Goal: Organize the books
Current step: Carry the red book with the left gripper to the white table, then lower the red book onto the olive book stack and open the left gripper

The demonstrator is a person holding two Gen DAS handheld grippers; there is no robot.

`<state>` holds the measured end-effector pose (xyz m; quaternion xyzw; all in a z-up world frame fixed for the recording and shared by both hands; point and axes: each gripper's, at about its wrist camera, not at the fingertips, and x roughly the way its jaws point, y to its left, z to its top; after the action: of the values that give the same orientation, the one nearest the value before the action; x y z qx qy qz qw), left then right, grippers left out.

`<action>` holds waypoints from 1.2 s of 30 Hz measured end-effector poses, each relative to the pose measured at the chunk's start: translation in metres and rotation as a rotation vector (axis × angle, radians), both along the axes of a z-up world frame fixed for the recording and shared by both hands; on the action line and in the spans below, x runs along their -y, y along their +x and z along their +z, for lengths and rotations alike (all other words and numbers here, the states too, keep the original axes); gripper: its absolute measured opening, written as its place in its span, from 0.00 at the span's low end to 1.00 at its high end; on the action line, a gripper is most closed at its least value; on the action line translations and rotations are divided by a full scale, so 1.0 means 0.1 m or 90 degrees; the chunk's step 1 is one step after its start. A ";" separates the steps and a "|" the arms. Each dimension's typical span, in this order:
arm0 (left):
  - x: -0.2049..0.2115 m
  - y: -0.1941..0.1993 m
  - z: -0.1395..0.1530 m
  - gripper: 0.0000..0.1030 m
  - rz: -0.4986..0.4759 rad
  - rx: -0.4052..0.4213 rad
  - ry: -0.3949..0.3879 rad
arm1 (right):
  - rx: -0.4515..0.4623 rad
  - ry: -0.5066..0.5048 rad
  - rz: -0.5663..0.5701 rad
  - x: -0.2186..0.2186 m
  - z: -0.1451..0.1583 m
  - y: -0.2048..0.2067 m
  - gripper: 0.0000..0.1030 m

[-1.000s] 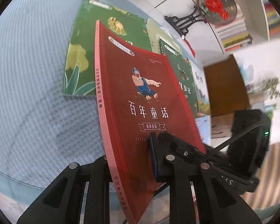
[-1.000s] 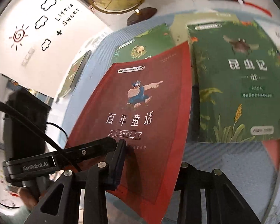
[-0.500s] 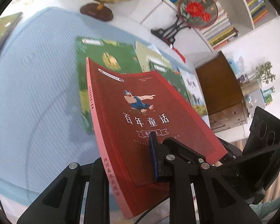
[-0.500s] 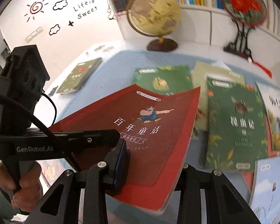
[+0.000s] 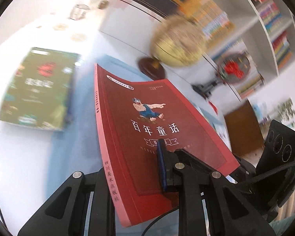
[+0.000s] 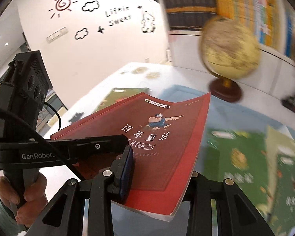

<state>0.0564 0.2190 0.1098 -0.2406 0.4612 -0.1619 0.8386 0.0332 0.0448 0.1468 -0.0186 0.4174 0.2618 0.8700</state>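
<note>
Red book (image 5: 147,129) was held in mid-air at frame centre, clamped at its near edge by both the left gripper (image 5: 133,174) and the right gripper (image 6: 159,174), each closed onto it. A green book (image 5: 37,90) lay flat at upper left, seemingly a started pile. More books (image 6: 251,157), blurred, were seen lower right, unsorted. Globe (image 6: 229,49) noted upper right. Task judged mostly unfinished.

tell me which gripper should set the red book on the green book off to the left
Left, probably. Both grippers clamp the red book, but the left gripper holds its spine side, nearer the lone green book; the right gripper holds the opposite edge.
</note>
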 end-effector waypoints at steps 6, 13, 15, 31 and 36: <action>-0.70 0.17 -0.20 0.18 0.071 -0.012 0.010 | -0.023 0.001 0.058 -0.83 -0.22 0.41 0.34; -1.36 0.51 -0.47 0.18 0.105 -0.036 0.013 | -0.064 0.008 0.077 -1.54 -0.56 0.93 0.34; -1.51 0.62 -0.56 0.19 0.108 -0.046 0.003 | -0.081 0.013 0.076 -1.67 -0.66 1.06 0.34; -2.08 0.56 -0.92 0.33 0.171 -0.137 0.045 | -0.175 -0.026 0.058 -2.00 -1.27 1.41 0.36; -2.12 0.58 -1.00 0.34 0.194 -0.153 0.082 | -0.179 -0.037 0.079 -2.04 -1.27 1.41 0.38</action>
<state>0.1148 0.4311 0.0093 -0.2712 0.5256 0.0262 0.8060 0.1739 0.2484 0.0202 -0.0327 0.5408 0.3030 0.7840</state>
